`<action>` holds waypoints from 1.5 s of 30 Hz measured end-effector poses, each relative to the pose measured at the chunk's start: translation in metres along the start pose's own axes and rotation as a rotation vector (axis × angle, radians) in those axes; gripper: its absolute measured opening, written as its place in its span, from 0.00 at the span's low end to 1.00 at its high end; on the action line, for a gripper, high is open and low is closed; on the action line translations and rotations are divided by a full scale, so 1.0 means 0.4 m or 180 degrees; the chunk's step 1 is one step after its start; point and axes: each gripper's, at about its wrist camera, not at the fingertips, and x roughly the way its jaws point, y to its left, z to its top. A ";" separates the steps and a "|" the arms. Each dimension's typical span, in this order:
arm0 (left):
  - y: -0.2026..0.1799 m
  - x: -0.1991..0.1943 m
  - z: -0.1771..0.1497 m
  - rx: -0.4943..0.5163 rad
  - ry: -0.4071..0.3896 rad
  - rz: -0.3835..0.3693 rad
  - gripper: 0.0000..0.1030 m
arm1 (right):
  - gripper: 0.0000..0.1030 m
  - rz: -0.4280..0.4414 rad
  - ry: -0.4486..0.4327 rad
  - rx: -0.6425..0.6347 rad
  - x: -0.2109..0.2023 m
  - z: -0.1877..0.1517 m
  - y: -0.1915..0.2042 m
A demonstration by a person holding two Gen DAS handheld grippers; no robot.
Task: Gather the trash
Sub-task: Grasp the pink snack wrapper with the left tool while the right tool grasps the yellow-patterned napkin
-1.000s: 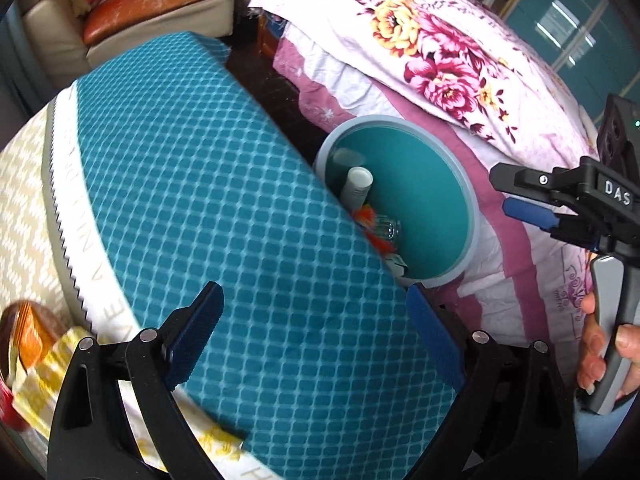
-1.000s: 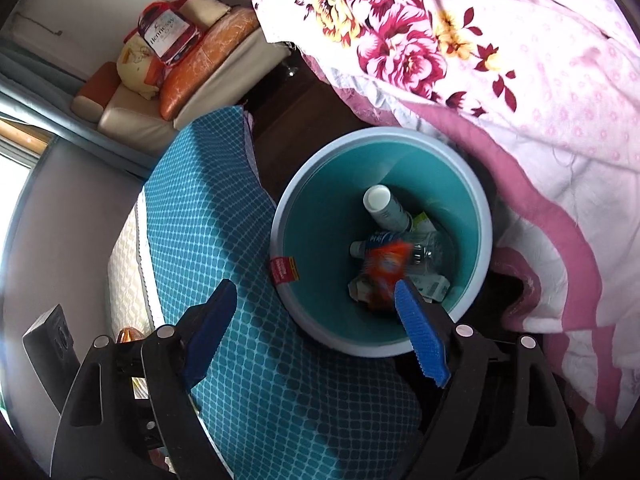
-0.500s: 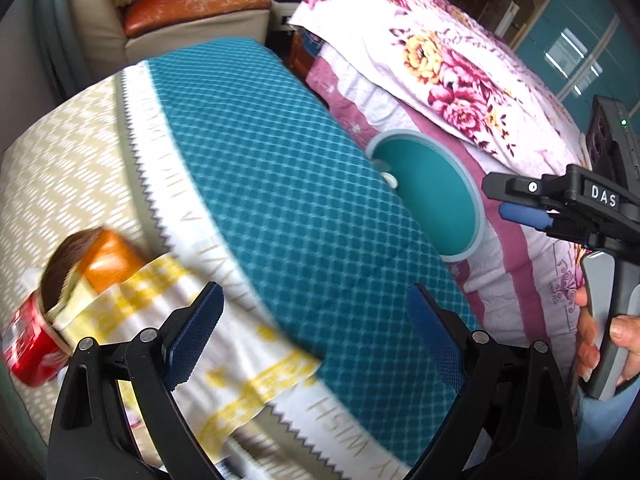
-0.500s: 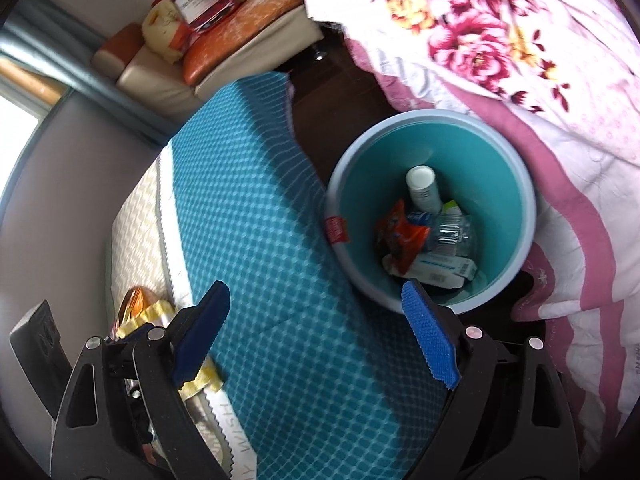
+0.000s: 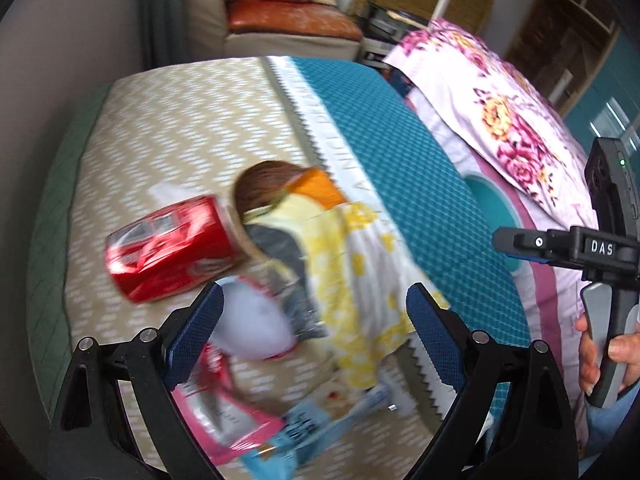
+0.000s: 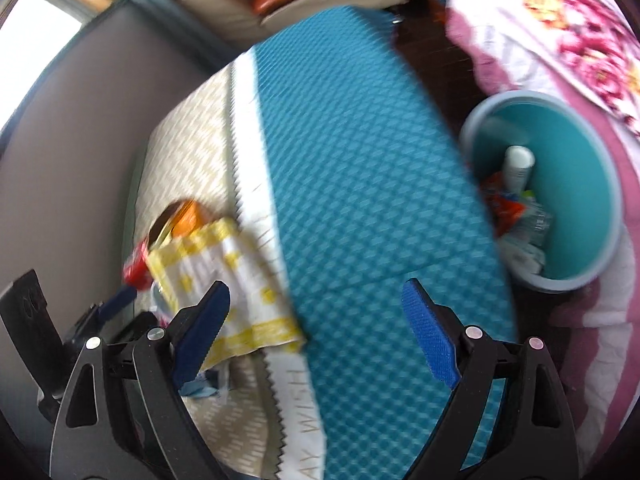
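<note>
A pile of trash lies on the beige patterned cloth: a red can point(image 5: 168, 248) on its side, a yellow-and-white wrapper point(image 5: 360, 276), a white crumpled piece point(image 5: 252, 328), a pink packet point(image 5: 216, 412) and a light-blue packet point(image 5: 312, 428). My left gripper point(image 5: 314, 340) hovers open over this pile, nothing between its blue pads. The teal bin point(image 6: 576, 184) holds a white bottle point(image 6: 518, 166) and wrappers. My right gripper point(image 6: 316, 336) is open and empty above the teal mat, with the bin to its right and the yellow wrapper point(image 6: 216, 276) by its left finger. The right gripper's body point(image 5: 580, 248) shows at the right edge of the left wrist view.
A teal quilted mat point(image 6: 352, 184) covers the table's right half, with a white saw-toothed band point(image 5: 316, 120) between it and the beige cloth. A floral bedspread point(image 5: 508, 128) lies beyond the bin. A sofa with orange cushions point(image 5: 288, 20) stands at the back. A grey wall point(image 6: 68, 152) is left.
Both grippers have swung left, away from the bin and over the table. The trash pile has come under the left gripper. The bin has slid to the right edge of the right wrist view.
</note>
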 end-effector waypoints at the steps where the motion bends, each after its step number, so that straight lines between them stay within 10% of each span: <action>1: 0.021 -0.007 -0.008 -0.0046 -0.0019 0.0033 0.90 | 0.81 0.0009 0.0039 -0.0088 0.017 0.000 0.025; 11: 0.214 -0.026 -0.105 -0.0701 0.0003 0.0165 0.90 | 0.81 0.0188 0.0175 -0.0672 0.154 0.021 0.164; 26: 0.221 0.028 -0.158 -0.0775 0.0234 0.0128 0.90 | 0.80 -0.0041 0.0350 -0.0914 0.236 -0.028 0.264; 32: 0.198 0.037 -0.159 -0.0571 0.0301 0.0313 0.90 | 0.31 0.0046 0.0344 -0.0967 0.208 -0.084 0.240; 37: 0.197 0.038 -0.159 -0.0641 0.0324 0.0303 0.90 | 0.11 0.0158 0.0267 -0.0896 0.142 -0.100 0.195; 40: 0.195 0.035 -0.162 -0.0649 0.0314 0.0443 0.80 | 0.10 0.0193 0.0163 -0.0803 0.106 -0.101 0.165; 45: 0.205 0.018 -0.166 -0.0730 0.0314 0.0507 0.33 | 0.10 0.0174 0.0069 -0.0646 0.065 -0.097 0.115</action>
